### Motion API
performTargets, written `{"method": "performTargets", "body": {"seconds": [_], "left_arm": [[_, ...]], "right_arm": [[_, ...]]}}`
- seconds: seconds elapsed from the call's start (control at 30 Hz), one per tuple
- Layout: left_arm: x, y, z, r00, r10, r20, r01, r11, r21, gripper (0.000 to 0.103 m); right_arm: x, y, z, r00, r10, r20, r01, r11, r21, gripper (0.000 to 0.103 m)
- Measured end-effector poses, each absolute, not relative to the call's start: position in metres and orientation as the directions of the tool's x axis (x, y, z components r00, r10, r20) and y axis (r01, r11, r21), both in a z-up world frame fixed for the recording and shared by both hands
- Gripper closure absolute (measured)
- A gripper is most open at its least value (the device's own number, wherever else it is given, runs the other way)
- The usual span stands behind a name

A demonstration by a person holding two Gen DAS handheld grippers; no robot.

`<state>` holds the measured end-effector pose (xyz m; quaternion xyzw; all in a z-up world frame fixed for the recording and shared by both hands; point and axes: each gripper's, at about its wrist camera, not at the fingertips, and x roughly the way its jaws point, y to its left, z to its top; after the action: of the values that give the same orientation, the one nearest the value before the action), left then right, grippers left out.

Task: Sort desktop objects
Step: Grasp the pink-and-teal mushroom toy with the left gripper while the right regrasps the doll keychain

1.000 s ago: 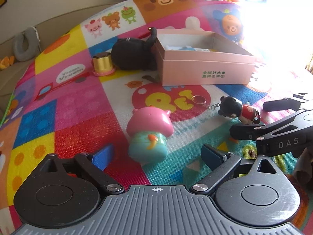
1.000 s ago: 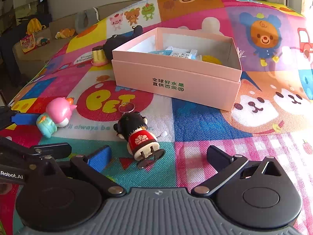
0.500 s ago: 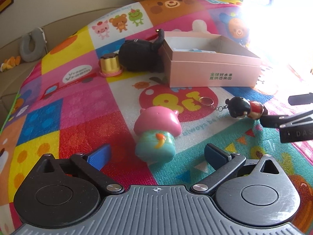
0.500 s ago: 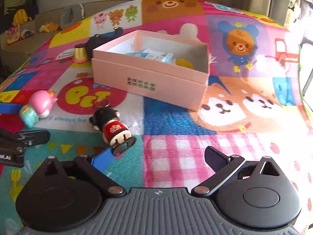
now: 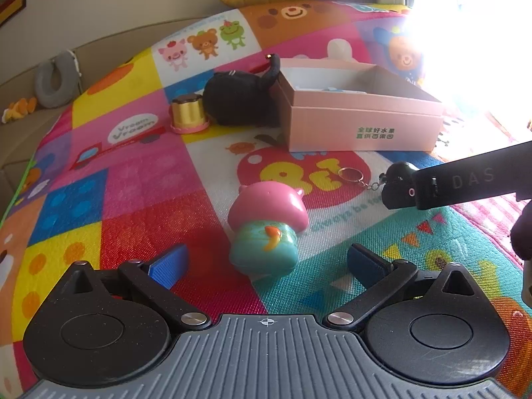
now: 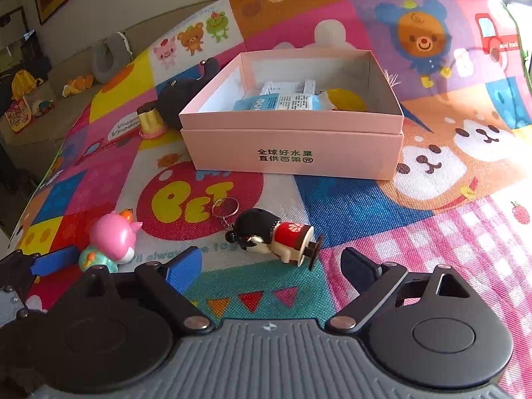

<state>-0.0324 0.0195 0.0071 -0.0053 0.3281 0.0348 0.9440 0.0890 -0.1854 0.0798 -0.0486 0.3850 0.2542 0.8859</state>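
From the left wrist view, glare from the window washes out the mat beyond the far right corner of the pink box point(image 5: 362, 123), and the right gripper's finger point(image 5: 472, 179) covers most of the doll keychain point(image 5: 397, 188), leaving only its black head and ring showing. The black plush point(image 5: 239, 99) is partly hidden behind the box's left end in the right wrist view. What lies in the box is hard to read: a blue-and-white packet point(image 6: 282, 101) and something yellow point(image 6: 345, 99).

Everything sits on a bright patchwork play mat point(image 6: 365, 206) with cartoon animals; a beige sofa with a grey neck pillow point(image 5: 55, 79) and framed pictures on the wall lie behind.

The doll lies on its side in front of the box, long axis roughly parallel to the box's printed front, head toward the left, base toward the right. The pink-capped figure point(image 5: 266, 229) lies tipped over left of the doll and nearer than the box, its cap toward the box. A gold cup point(image 5: 188, 114) stands left of the plush.

The left gripper point(image 5: 266, 259) is spread wide, empty, the pink figure just ahead between its fingers. The right gripper point(image 6: 269, 266) has just been closing but is open, the doll just ahead of its fingertips, not gripped.
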Motion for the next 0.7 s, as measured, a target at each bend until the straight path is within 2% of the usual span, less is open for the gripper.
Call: {"method": "performTargets", "body": {"seconds": [0.03,0.1,0.3,0.33,0.37,0.4,0.5,0.53,0.57,0.7], "left_arm": [[-0.032,0.02,0.007,0.782,0.062,-0.621,-0.068,0.998,0.013,0.0],[-0.031,0.02,0.008,0.776,0.06,-0.628,-0.065,0.998,0.015,0.0],[-0.02,0.02,0.017,0.784,0.06,-0.618,-0.061,0.998,0.02,0.001],[-0.018,0.019,0.018,0.784,0.061,-0.618,-0.058,0.998,0.024,0.008],[-0.015,0.018,0.019,0.781,0.06,-0.622,-0.053,0.998,0.029,0.028],[-0.013,0.018,0.018,0.774,0.058,-0.631,-0.05,0.998,0.03,0.036],[-0.009,0.017,0.019,0.773,0.064,-0.631,-0.051,0.998,0.038,0.038],[-0.009,0.016,0.019,0.773,0.065,-0.631,-0.05,0.998,0.042,0.04],[-0.009,0.016,0.02,0.773,0.067,-0.63,-0.05,0.998,0.046,0.048],[-0.017,0.012,0.024,0.775,0.056,-0.629,-0.029,0.998,0.054,0.049]], "right_arm": [[0.089,-0.182,0.079,0.581,0.406,-0.705,-0.489,0.867,0.096,0.028],[0.091,-0.179,0.079,0.592,0.39,-0.705,-0.491,0.869,0.068,0.039],[0.09,-0.189,0.079,0.63,0.359,-0.689,-0.48,0.877,0.017,0.039],[0.09,-0.191,0.079,0.63,0.356,-0.69,-0.479,0.878,0.015,0.039],[0.089,-0.193,0.079,0.629,0.355,-0.691,-0.48,0.877,0.014,0.039],[0.088,-0.195,0.079,0.628,0.356,-0.692,-0.484,0.875,0.011,0.039],[0.083,-0.199,0.081,0.63,0.358,-0.689,-0.498,0.867,-0.005,0.039],[0.081,-0.2,0.082,0.629,0.361,-0.688,-0.505,0.863,-0.008,0.039],[0.079,-0.201,0.084,0.627,0.366,-0.687,-0.512,0.859,-0.01,0.039],[0.067,-0.205,0.096,0.625,0.384,-0.679,-0.54,0.842,-0.021,0.039]]}}
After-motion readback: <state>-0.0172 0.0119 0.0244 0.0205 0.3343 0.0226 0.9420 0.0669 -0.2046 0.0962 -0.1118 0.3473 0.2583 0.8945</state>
